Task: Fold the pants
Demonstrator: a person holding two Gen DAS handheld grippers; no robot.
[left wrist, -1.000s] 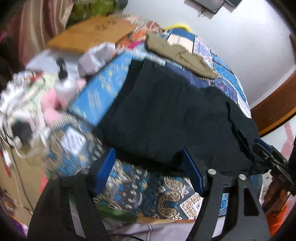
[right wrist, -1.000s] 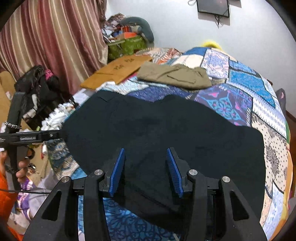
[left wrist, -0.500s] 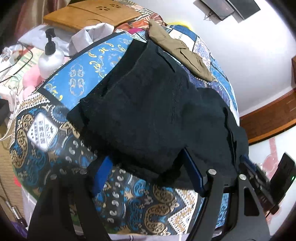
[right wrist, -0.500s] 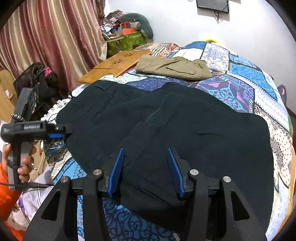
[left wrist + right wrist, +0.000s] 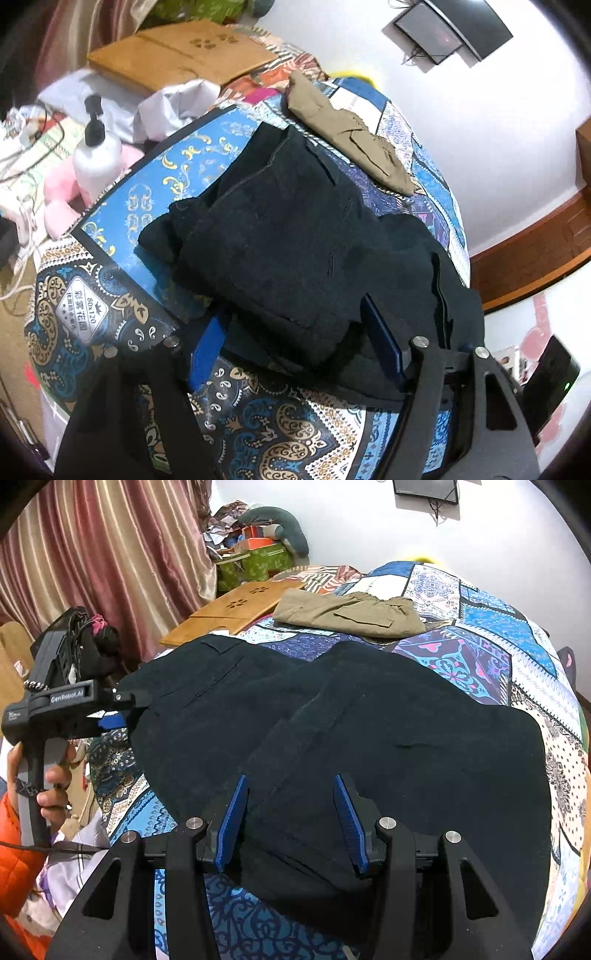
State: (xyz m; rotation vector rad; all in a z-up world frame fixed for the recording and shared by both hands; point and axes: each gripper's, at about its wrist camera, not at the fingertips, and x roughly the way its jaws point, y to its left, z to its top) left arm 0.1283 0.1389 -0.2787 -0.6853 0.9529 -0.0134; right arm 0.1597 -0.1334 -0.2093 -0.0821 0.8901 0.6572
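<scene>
Folding is partway, judging by the layers: your black fabric pants (image 5: 369,738) lie spread on the blue patterned patchwork quilt (image 5: 498,627), one thickness doubled over another, w/ a fold edge running from about 7 to 1 o'clock in the right wrist view. They fill the centre of both views.

Left gripper (image 5: 295,343): jaws set wide, the near hem of the pants bunched between the blue pads, but no pad visibly presses the cloth, so it reads as released. In the right wrist view the same left tool sits at 9 o'clock, tip at the pants' left edge, held by your hand (image 5: 51,775) in an orange sleeve.

Right gripper (image 5: 291,819): jaws apart approx. halfway, hovering over the near edge of the pants at 6 o'clock; cloth lies below and between the fingers, not pinched. Released too.

Folded khaki cargo pants (image 5: 351,613) rest at 12 o'clock, apart from the black pair and likely finished. A white pump bottle (image 5: 96,155) stands off the bed at 10 o'clock in the left view.

Left to do, I'd guess: at least one more fold, plus squaring the bunched left hem.
</scene>
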